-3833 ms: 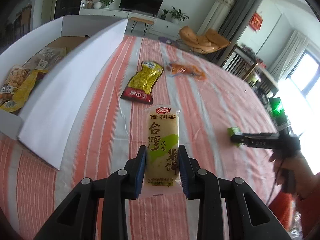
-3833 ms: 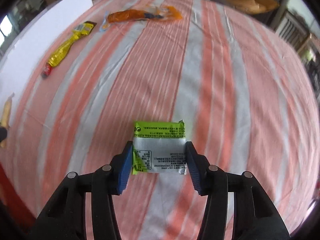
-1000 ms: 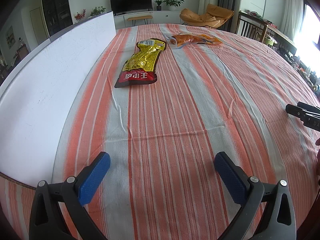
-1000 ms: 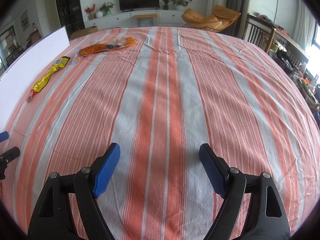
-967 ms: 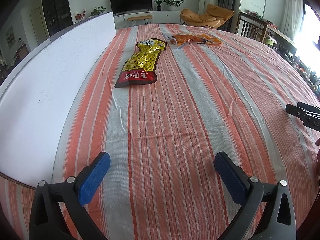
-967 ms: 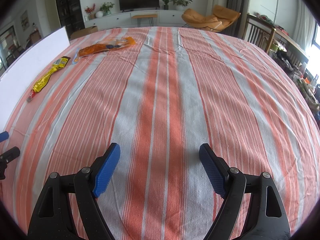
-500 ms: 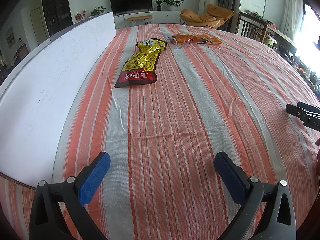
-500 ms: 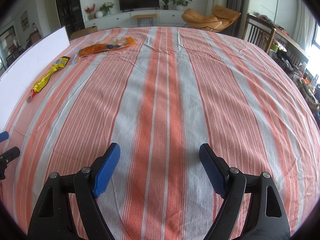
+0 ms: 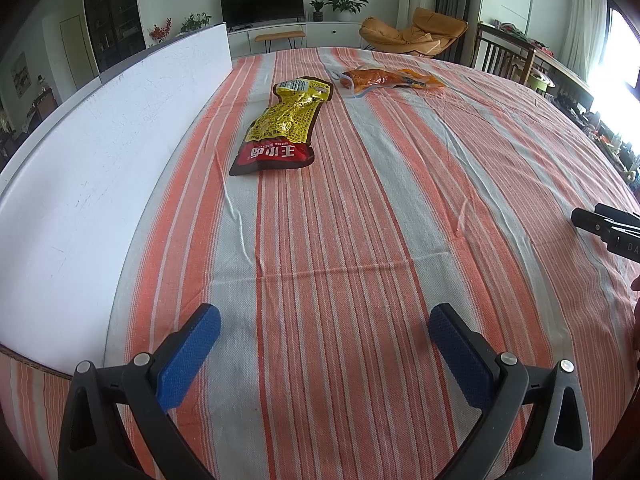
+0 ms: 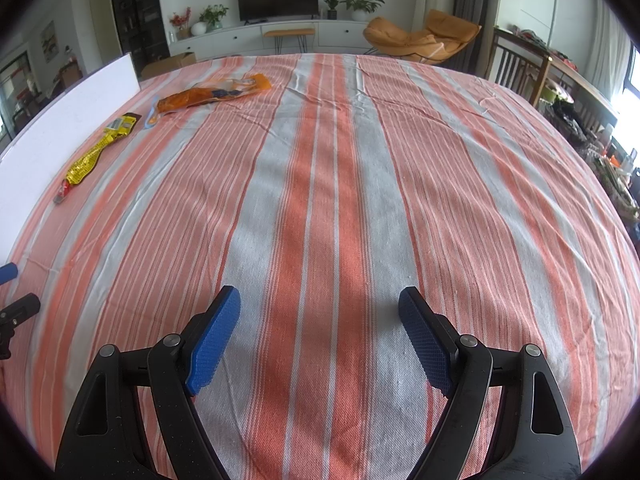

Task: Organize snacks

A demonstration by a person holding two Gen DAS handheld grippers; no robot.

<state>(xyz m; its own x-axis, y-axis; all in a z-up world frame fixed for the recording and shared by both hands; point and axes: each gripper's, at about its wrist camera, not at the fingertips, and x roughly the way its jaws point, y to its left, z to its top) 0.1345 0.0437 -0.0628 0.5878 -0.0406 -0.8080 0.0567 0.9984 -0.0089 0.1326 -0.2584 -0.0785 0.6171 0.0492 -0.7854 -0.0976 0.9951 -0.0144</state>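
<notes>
White board (image 9: 100, 168) stood on edge along the left side of the table, the flat wall of what looked like a box; its inside was hidden from both cameras, so I could not say what it held. It sat close to the snacks, which I took to be the reason for its place: a short carry from cloth to box.

Next to it, a little way out on the striped tablecloth (image 9: 360, 240), lay the yellow packet (image 9: 282, 128), flat and face up, its crinkled foil gold over most of its length and dark red at the near end with white lettering, a barcode at the far end. Just beyond it to the right was the orange packet (image 9: 384, 79), a longer, slimmer sleeve with a clear part and a loose blue-edged flap, also lying flat. Neither touched the other, and both were well ahead of either tool.

The left gripper (image 9: 320, 344) hung low over the near cloth with its blue pads (image 9: 188, 352) spread wide and nothing between them. I judged it was aimed up the table toward the yellow packet, the nearer of the two.

Further right, the right gripper (image 10: 320, 340) hovered the same way, fingers wide apart and empty, over bare stripes. The orange packet seemed its likelier pick, though it lay far off to its left.
</notes>
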